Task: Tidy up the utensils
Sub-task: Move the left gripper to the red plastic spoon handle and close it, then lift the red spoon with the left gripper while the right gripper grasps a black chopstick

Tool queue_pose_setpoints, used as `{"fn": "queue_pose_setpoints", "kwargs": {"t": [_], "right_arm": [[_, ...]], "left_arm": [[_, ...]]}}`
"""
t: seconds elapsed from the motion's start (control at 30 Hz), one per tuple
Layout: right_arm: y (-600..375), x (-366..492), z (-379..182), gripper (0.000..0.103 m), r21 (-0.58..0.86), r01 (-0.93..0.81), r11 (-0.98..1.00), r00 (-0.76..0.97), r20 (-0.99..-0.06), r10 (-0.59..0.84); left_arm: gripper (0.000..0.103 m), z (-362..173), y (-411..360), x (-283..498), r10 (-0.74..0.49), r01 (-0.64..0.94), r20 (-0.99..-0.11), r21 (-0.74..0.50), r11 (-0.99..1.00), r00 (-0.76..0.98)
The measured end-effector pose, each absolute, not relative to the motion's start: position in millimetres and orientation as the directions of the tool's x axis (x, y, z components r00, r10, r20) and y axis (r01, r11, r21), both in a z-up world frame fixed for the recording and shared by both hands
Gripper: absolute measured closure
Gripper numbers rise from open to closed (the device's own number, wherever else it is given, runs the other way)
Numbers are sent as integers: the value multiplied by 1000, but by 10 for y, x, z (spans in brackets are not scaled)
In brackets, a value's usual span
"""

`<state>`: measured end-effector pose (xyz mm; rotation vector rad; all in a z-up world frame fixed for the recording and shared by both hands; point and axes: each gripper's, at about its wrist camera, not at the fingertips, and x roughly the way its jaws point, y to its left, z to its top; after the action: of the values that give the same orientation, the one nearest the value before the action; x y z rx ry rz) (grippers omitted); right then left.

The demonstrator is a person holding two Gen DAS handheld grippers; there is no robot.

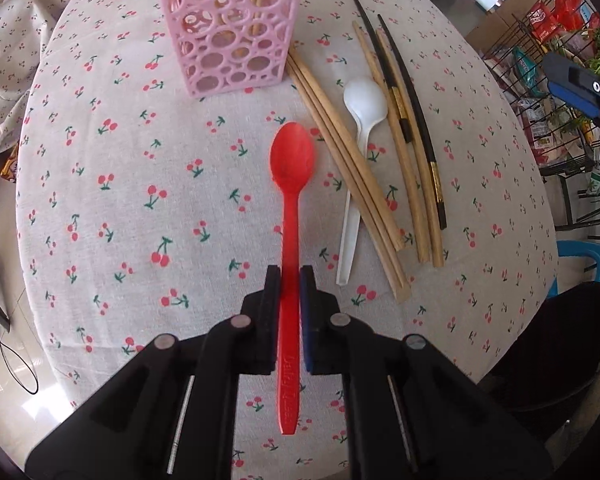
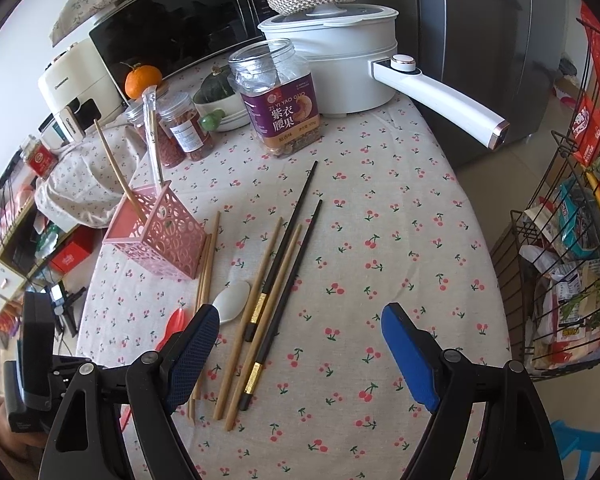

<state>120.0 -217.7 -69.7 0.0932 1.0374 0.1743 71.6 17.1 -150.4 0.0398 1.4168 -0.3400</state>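
Red plastic was the item in hand: the red spoon (image 1: 291, 184) lay lengthwise on the cherry-print cloth (image 1: 139, 200) covering the bench, bowl toward 12 o'clock in the left wrist view, and the fingers of the left gripper (image 1: 290, 280) were closed narrowly on its handle, one pad pressed against each side. The pink basket (image 1: 227, 32) stood at 11 o'clock from the spoon's bowl, upright, with a chopstick and a wrapped utensil leaning inside it as seen from the right wrist view. At 2 o'clock from the spoon's bowl lay the white spoon (image 1: 362, 120), its handle passing under the wooden chopsticks (image 1: 348, 160) that ran diagonally away from the basket's corner. Further toward 3 o'clock lay a second pair of wooden chopsticks (image 1: 408, 168) interleaved with the black chopsticks (image 1: 416, 108), all flat on the cloth. The fingers of the right gripper (image 2: 300, 344) stood wide apart with nothing between them, hovering above the near ends of the black chopsticks. At 12 o'clock in that view stood a clear jar (image 2: 277, 96) and a white electric pot (image 2: 340, 64).
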Motion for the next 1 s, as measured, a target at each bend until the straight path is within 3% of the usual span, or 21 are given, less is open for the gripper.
{"fn": "queue_pose_setpoints", "kwargs": {"t": [0.1, 0.17, 0.23, 0.6, 0.77, 1.0], "right_arm": [[-2175, 1204, -712, 19, 164, -99, 982, 489, -851, 191], [-2168, 1207, -717, 19, 167, -100, 981, 486, -852, 194], [-2162, 1213, -717, 19, 167, -100, 981, 486, -852, 194], [-2171, 1229, -767, 19, 165, -93, 982, 471, -862, 189], [-2190, 1249, -802, 19, 167, -85, 982, 460, -868, 187], [-2225, 1322, -890, 19, 183, -54, 982, 436, -880, 188]], "left_arm": [[90, -1496, 219, 677, -216, 261, -972, -184, 948, 98], [60, -1477, 231, 702, -211, 256, -969, -174, 951, 125], [50, -1440, 236, 754, -206, 252, -963, -159, 955, 173], [53, -1547, -102, 1050, -177, 334, -952, -87, 938, 249], [74, -1622, -151, 1160, -164, 307, -956, -84, 948, 243], [74, -1544, -156, 1195, -176, 284, -939, -90, 955, 296]]}}
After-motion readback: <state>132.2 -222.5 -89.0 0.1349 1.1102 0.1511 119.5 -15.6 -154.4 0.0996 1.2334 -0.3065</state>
